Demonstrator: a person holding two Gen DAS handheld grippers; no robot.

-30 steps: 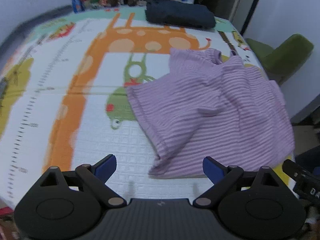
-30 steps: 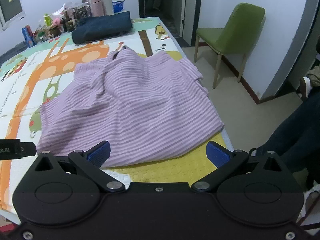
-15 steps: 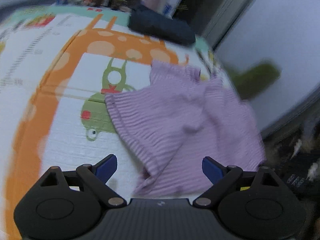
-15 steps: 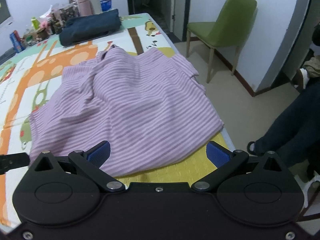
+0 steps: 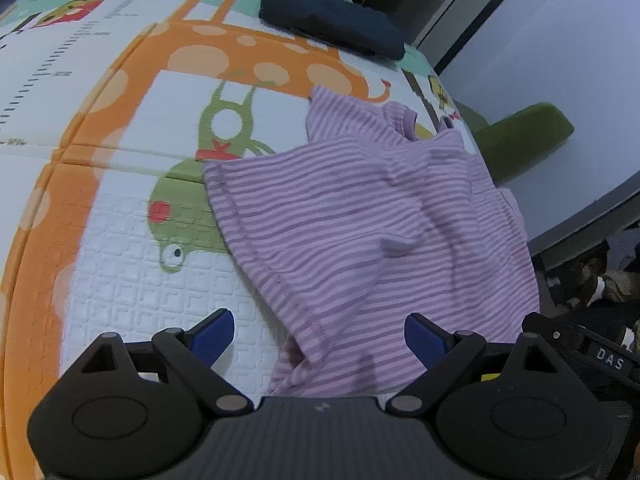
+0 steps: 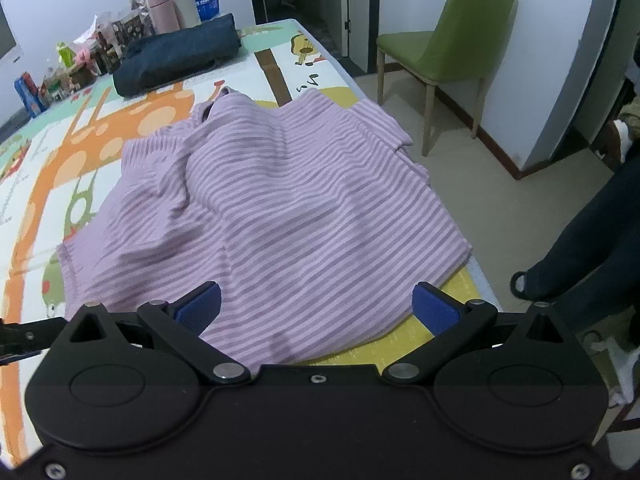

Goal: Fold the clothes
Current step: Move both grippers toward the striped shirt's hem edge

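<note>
Purple striped shirt [image 5: 360,224] rumpled on the play mat [image 5: 132,184], overhanging its 3 o'clock edge.
Bare mat lies open toward 9 o'clock. Left gripper [image 5: 318,334] and right gripper [image 6: 316,306] both hover spread wide above the near hem, grasping nothing.

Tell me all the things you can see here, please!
striped shirt: one, purple, crumpled on the mat's near right part
folded garment: one, dark blue, far end of the mat
play mat: one, white with orange giraffe, covers the surface
bottles and packets: several, mixed colours, far edge
chair: one, green, by the wall
person's leg: dark trousers, right
left hand-held gripper: black, blue pads, open
right hand-held gripper: same, open
</note>
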